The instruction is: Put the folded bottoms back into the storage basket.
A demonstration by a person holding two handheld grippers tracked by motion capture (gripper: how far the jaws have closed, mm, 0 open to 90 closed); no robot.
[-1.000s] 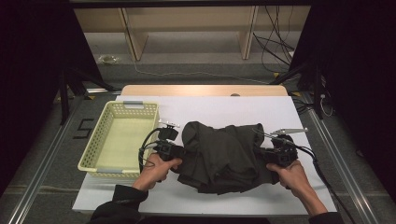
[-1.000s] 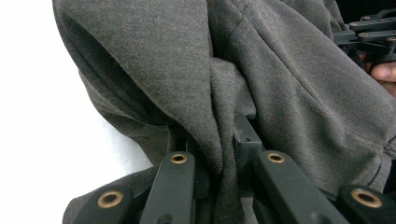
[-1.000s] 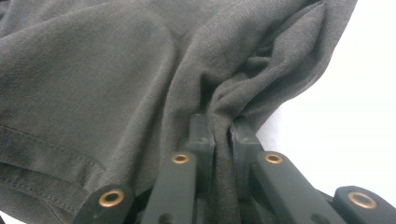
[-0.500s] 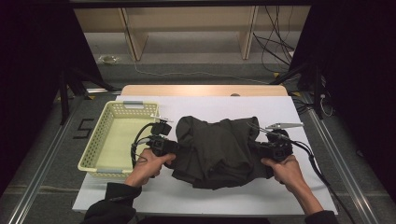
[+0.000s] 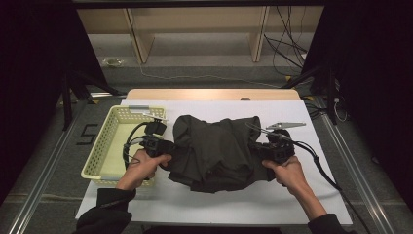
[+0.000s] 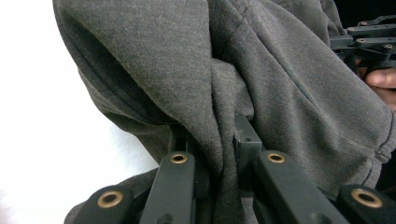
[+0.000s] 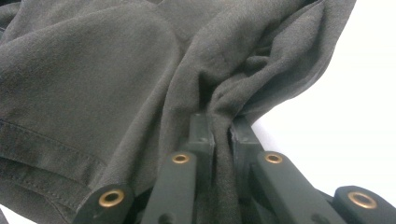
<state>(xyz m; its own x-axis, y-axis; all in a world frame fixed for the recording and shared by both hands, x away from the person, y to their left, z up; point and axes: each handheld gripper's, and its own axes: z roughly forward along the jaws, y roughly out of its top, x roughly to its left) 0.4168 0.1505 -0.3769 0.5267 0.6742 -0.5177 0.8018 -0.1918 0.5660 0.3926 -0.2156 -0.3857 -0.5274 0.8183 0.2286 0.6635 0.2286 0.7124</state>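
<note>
A dark grey-green garment hangs bunched between my two grippers over the white table top. My left gripper is shut on a fold at the garment's left side; in the left gripper view the cloth is pinched between the black jaws. At the garment's right side my right gripper is shut on another fold, and the right gripper view shows fabric squeezed between its jaws. The other gripper and a fingertip appear at the far right of the left gripper view.
A pale yellow plastic basket stands at the table's left edge, close beside my left hand. Cables trail from both grippers. A wooden strip runs along the table's far edge, with floor and shelving legs behind it.
Both grippers have moved left and away from me, lifting the garment with them. The cloth now sits nearer the basket and is more drawn together.
</note>
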